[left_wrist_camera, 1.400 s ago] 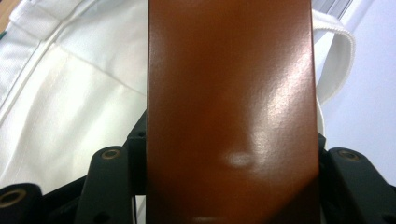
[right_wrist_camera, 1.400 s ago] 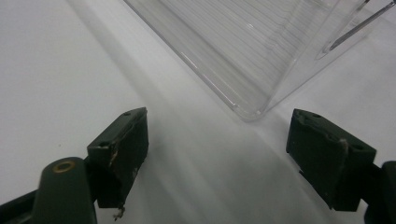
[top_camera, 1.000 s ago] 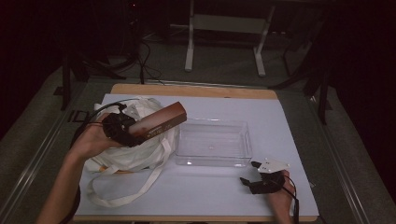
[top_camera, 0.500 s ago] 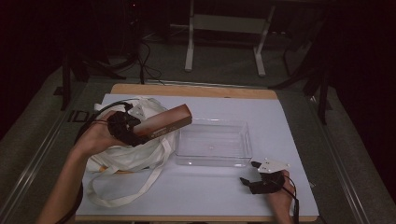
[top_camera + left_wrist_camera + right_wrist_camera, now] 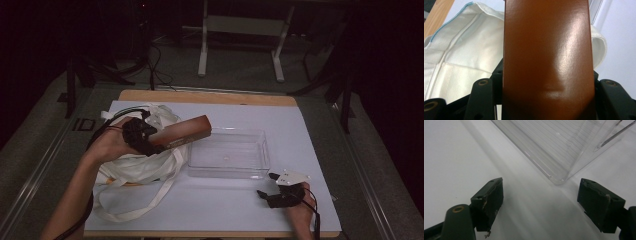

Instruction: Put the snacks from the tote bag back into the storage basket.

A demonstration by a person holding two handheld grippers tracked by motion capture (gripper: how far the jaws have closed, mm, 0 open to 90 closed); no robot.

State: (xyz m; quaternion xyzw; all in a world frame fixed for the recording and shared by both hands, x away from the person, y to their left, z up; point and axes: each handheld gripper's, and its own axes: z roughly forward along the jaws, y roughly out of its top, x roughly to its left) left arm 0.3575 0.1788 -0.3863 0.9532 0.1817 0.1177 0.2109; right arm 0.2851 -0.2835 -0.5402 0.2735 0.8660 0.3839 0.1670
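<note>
My left gripper (image 5: 150, 142) is shut on a long brown box (image 5: 182, 131), held above a white cloth bag (image 5: 135, 162) at the table's left. The box's far end reaches over the left rim of a clear plastic tray (image 5: 227, 154) in the middle. In the left gripper view the brown box (image 5: 547, 55) stands between the jaws, with the bag (image 5: 464, 57) beneath. My right gripper (image 5: 267, 186) rests open on the table near the tray's front right corner. In the right gripper view the gripper (image 5: 541, 197) is wide open with nothing between the fingers, facing a tray corner (image 5: 559, 178).
The white mat (image 5: 225, 210) covers the wooden table (image 5: 210, 96). The bag's long straps (image 5: 145, 200) trail toward the front edge. Grey floor and metal stand legs (image 5: 202, 55) lie beyond the table's far side.
The left gripper has carried the brown box to the right, from above the bag toward the tray's left rim. The right gripper has stayed in place.
</note>
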